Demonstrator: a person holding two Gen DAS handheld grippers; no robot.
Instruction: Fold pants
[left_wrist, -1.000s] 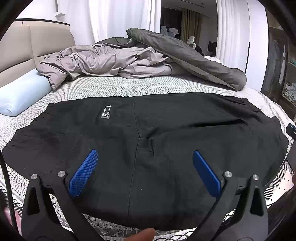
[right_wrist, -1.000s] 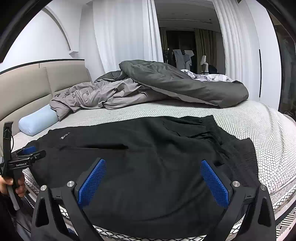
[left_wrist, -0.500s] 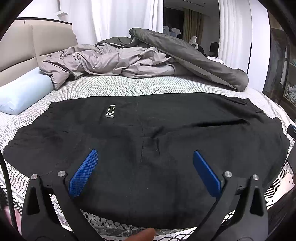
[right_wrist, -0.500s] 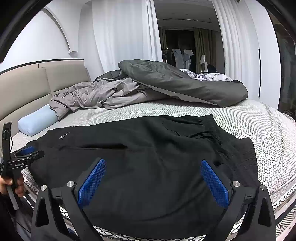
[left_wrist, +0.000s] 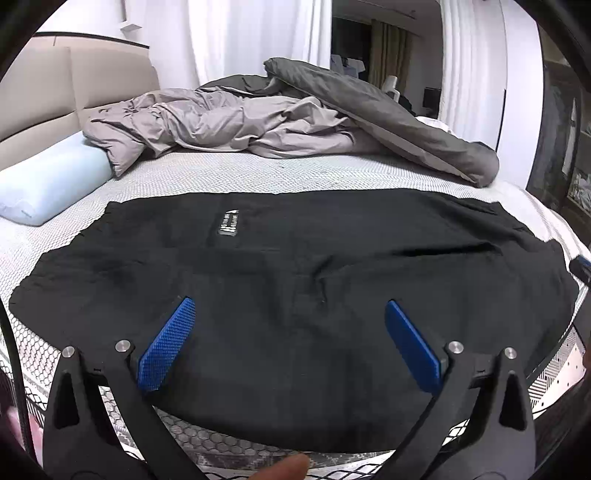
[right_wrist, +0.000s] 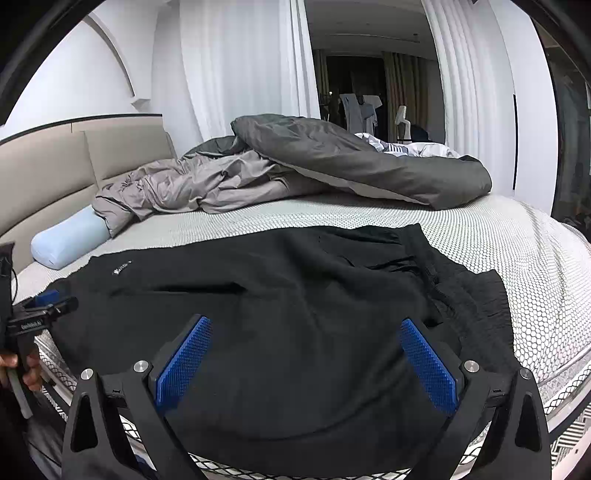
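I am holding both hand-held grippers over the near edge of the bed (left_wrist: 258, 177). The left hand-held gripper (left_wrist: 291, 339) is gaping wide, gripping nothing; the right hand-held gripper (right_wrist: 306, 360) likewise. Only the right view is showing the pants' (right_wrist: 295, 295) bunched waistband, probably elastic, and the left tool in a hand (right_wrist: 22, 369). The pants are lying spread flat, black. A duvet (left_wrist: 258, 122) and pillow (left_wrist: 48, 181) are lying behind, by the headboard (right_wrist: 55, 166) and curtains (right_wrist: 240, 55).

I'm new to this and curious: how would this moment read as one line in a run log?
step: pre-grasp | pants: spread flat on bed, unfolded | left tool: open, above pants | right tool: open, above pants
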